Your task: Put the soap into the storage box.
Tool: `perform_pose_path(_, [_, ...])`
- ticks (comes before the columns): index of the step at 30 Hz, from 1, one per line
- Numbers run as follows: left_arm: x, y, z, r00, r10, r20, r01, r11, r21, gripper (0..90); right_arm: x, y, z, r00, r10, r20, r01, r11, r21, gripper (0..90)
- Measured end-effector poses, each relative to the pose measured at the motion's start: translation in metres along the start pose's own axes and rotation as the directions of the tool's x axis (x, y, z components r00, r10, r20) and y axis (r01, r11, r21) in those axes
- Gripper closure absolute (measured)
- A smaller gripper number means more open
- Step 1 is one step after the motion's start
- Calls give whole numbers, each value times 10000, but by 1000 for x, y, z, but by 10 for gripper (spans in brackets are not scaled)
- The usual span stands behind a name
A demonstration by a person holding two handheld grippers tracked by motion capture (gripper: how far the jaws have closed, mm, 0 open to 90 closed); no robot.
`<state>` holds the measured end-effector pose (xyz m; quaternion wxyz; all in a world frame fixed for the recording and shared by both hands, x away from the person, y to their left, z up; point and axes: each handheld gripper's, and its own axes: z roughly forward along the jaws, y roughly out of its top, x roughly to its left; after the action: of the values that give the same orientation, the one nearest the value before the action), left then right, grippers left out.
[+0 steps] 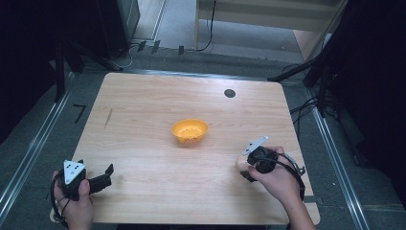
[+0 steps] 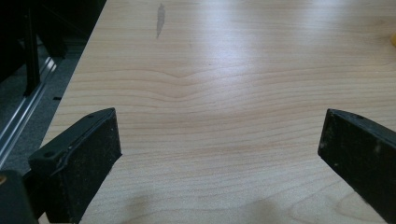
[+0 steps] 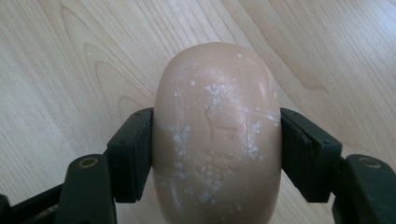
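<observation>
The right gripper [image 3: 215,135] grasps a tan bar of soap [image 3: 217,135], its jaws pressed against the bar's two sides, above the wooden table [image 1: 143,124] near its right edge. An orange bowl [image 1: 190,131] sits at the table's middle, to the left and farther off. The left gripper [image 2: 219,149] hovers at the near left corner, jaws spread wide with nothing between them.

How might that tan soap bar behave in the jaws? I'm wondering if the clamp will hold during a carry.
The soap bar looks rigid, keeping its shape between the right gripper's pads. Its rounded, smooth sides could let it slip or twist if squeezed off-centre. The white flecks suggest a dry surface, so it is probably not very slick.
</observation>
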<state>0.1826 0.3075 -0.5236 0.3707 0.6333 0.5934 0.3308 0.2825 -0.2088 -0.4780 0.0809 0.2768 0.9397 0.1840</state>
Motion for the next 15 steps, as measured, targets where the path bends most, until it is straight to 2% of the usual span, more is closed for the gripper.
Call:
perform_pose_path(4, [0,0,0,10000,40,-7,-40,10000,-4,0,-4,8,-1,9985,-546,53,546,9985,-53,337])
perform_pose_path(5, [0,0,0,10000,26,-16,-26,10000,-10,0,-7,12,-2,9975,-701,-80,700,9975,-123,337])
perform_pose_path(6, [0,0,0,10000,9,-24,-9,10000,-12,0,-7,12,-2,9975,-701,-80,700,9975,-123,337])
perform_pose_path(13, [0,0,0,10000,-13,-50,12,10000,-35,0,-14,26,-4,9882,-1491,-352,1488,9888,-127,337])
perform_pose_path(15, [0,0,0,10000,-12,-44,12,10000,-34,0,-14,31,-4,9868,-1564,-420,1560,9877,-116,337])
